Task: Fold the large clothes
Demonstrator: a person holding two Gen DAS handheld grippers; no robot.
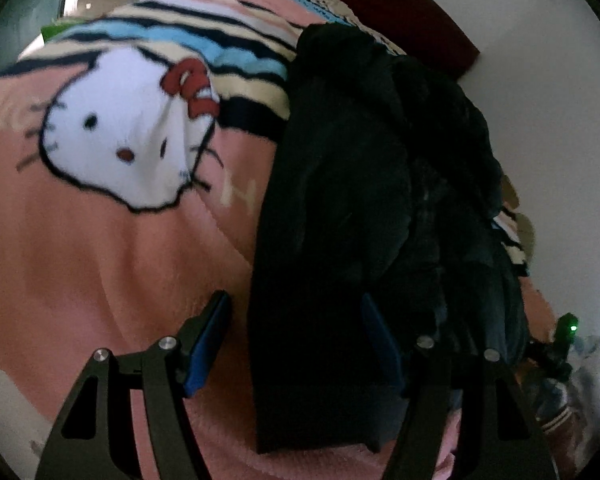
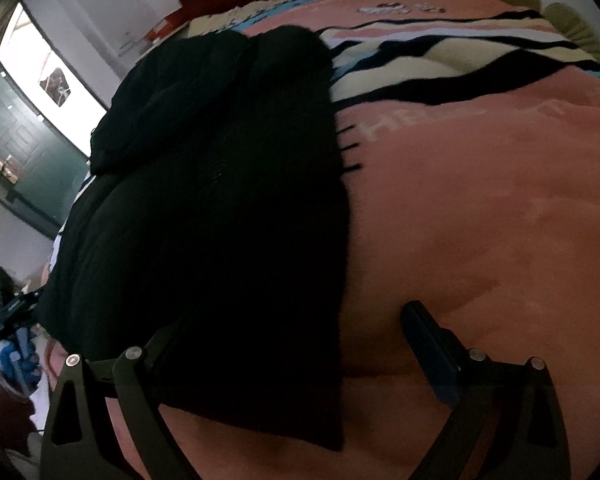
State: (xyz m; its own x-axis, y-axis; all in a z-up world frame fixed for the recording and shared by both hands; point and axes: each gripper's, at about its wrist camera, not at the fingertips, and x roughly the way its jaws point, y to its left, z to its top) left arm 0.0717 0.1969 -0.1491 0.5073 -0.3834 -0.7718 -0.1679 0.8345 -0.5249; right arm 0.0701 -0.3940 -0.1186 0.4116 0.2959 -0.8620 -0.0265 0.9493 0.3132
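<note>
1. Two grippers hovered over one black garment (image 1: 352, 200), which lay lengthwise on a pink cartoon-cat blanket (image 1: 100, 248) covering the bed.
2. The left gripper (image 1: 296, 340) had its jaws spread wide, straddling the garment's near left edge, probably lined up to pinch that hem.
3. The right gripper (image 2: 292, 360) was likewise wide open and held nothing; its left finger was hidden against the dark cloth, its right finger over bare blanket.
4. The garment looked already narrowed into a long strip, so a fold from the near end towards the far end seemed due.
</note>
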